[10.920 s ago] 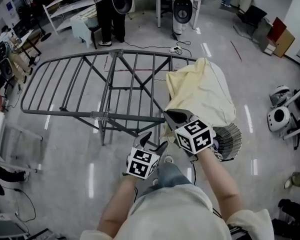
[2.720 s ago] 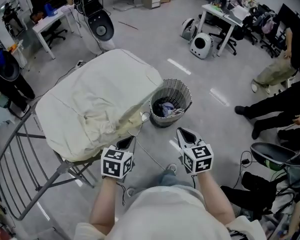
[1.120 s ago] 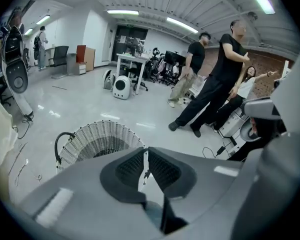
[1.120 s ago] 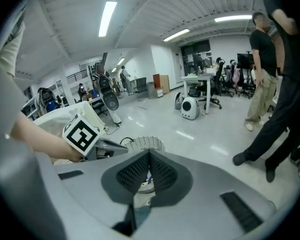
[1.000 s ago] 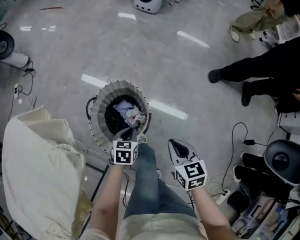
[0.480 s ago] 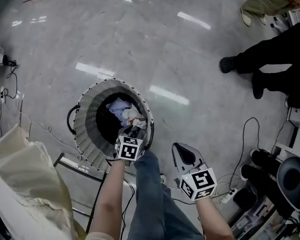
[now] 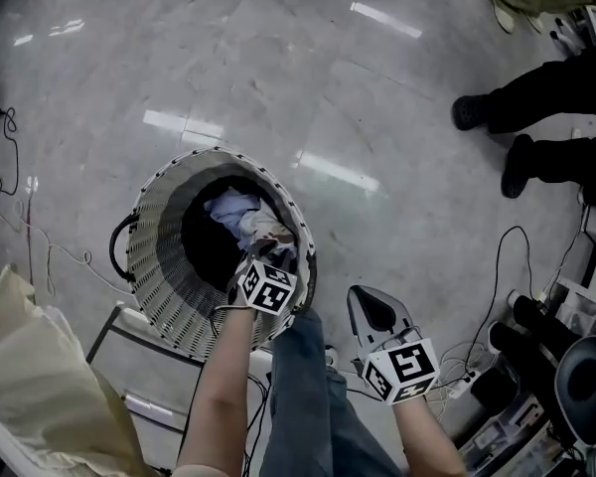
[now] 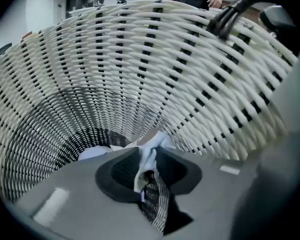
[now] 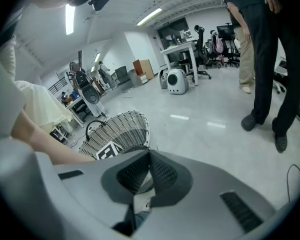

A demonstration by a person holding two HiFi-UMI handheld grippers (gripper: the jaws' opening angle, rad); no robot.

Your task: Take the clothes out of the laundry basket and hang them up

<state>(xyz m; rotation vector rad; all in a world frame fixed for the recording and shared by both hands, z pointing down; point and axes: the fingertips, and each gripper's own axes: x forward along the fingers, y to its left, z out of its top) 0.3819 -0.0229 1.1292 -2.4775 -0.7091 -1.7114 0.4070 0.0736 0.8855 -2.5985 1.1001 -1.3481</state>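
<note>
1. One big woven laundry basket (image 7: 151,266) stands on the shiny floor (image 7: 358,87), right in front of the person's legs. Its open weave looks light but stiff, so I'd expect it to hold its shape while things are pulled out of it.

2. Down inside it sit the clothes (image 7: 236,215), a small crumpled heap of pale blue-white cloth with something darker under it, lying against the basket's near wall. They look soft, limp and light. They should be easy to lift, though they'll likely trail and sag, and one piece may drag another up with it.

3. A dark checked piece (image 8: 157,206) hangs beside the pale fold, close in front of the camera. It looks thin, and I can't tell whether it's a separate garment.

4. Best place to take hold, I'd say, is a bunched fold or an edge near the top of the heap. A thick pinch slips less than a single layer.

5. Left tongs (image 8: 147,171) are deep in the basket and closing, with that pale fold caught between the pads, so they're gripping cloth.

6. Right tongs (image 9: 149,170) wait outside the basket, off its near edge, clenched on nothing.
</note>
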